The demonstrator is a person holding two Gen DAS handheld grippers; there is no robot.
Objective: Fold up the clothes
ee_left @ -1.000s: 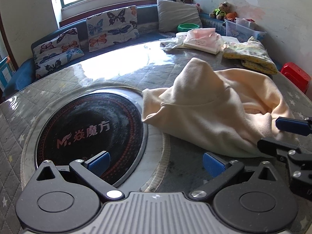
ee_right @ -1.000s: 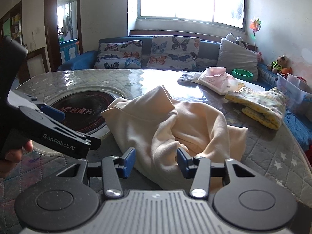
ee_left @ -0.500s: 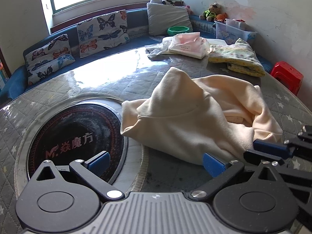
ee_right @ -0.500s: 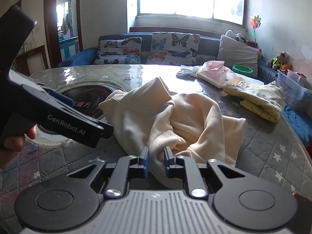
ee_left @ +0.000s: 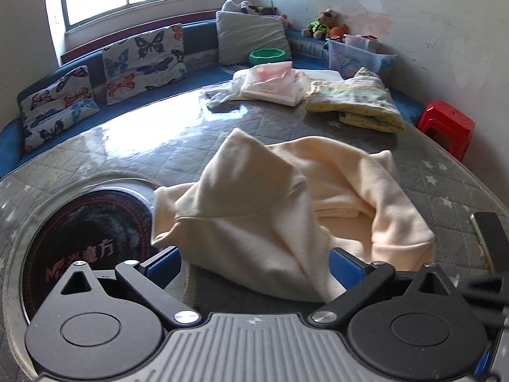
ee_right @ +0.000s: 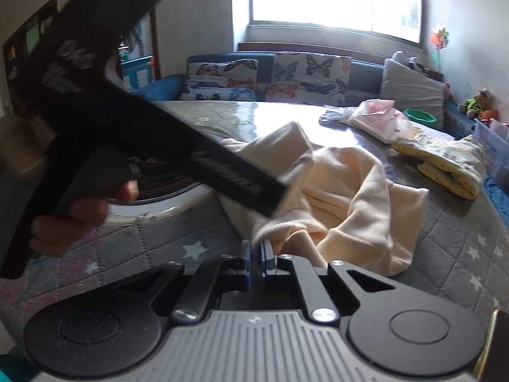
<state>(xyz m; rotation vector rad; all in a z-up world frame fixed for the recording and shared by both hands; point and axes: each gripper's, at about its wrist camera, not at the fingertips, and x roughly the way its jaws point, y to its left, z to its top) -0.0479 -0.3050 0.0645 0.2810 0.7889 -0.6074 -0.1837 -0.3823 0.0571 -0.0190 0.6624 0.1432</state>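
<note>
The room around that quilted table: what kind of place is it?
Probably a home living room: a blue window bench with butterfly-print cushions, a teddy bear in the corner, and folded baby clothes on the grey quilted table.

Crumpled cream hoodie (ee_left: 286, 210) on table

Left gripper (ee_right: 241, 187): motion-blurred, lettering unreadable, fingertips hidden against cream hoodie (ee_right: 334, 191). Red stool (ee_left: 447, 129): partly hidden by table rim (ee_left: 458, 165). Right gripper (ee_right: 255, 262) pads: fabric between them undeterminable.
</note>
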